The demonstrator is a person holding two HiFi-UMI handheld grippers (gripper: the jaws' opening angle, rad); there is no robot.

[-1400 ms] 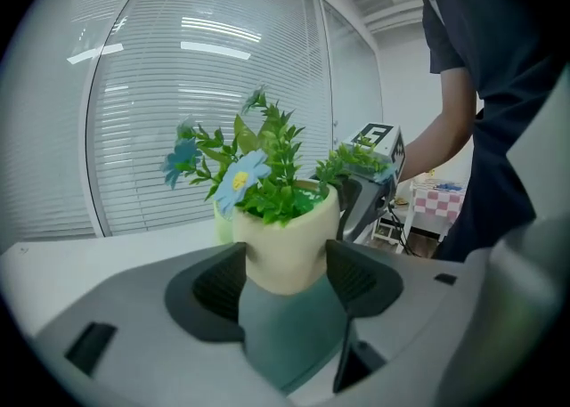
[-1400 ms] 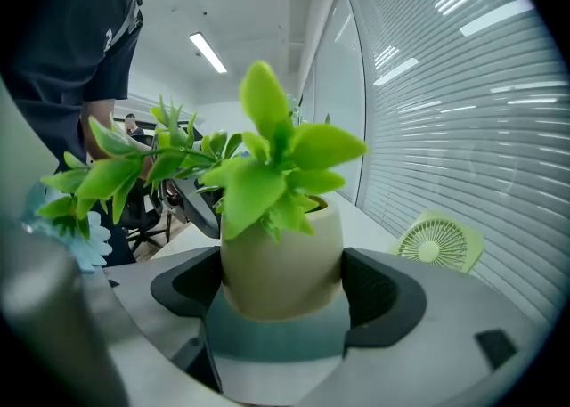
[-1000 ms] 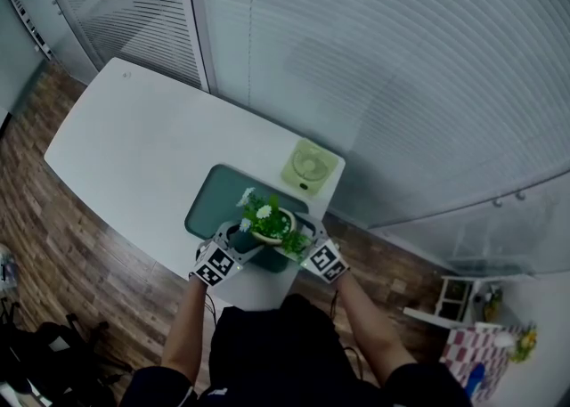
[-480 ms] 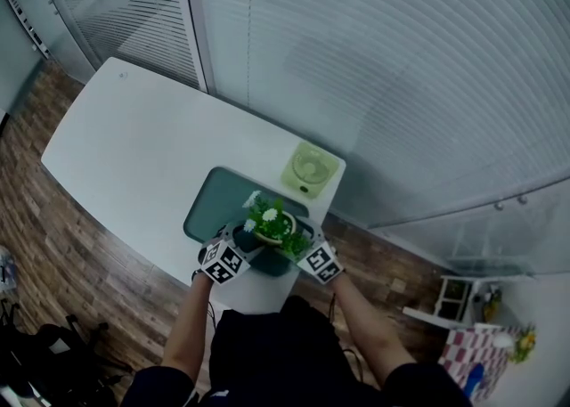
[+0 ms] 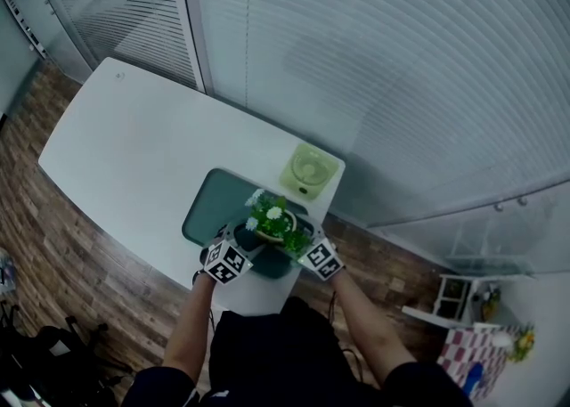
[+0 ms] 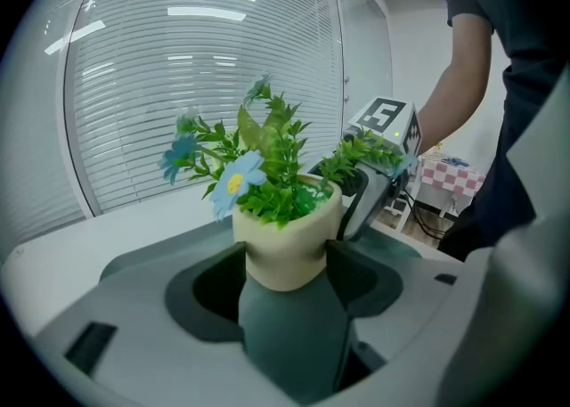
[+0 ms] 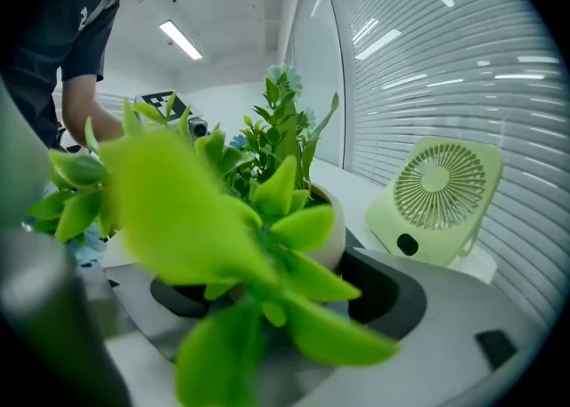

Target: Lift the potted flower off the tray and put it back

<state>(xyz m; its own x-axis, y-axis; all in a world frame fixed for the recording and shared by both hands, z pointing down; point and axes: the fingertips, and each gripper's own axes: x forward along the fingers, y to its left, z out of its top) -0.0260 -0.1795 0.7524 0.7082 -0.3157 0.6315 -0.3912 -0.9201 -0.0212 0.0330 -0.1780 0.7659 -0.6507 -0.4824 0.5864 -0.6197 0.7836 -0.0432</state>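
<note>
Potted flower (image 5: 272, 221) pinched from both sides, over the tray (image 5: 212, 202). Lift half, I reckon.
Left gripper (image 6: 287, 258) and right gripper (image 7: 285, 280) each clamp the pot from opp. sides at the tray's near end. Can't tell if it's clear of the tray. Put-back looks not yet done.
</note>
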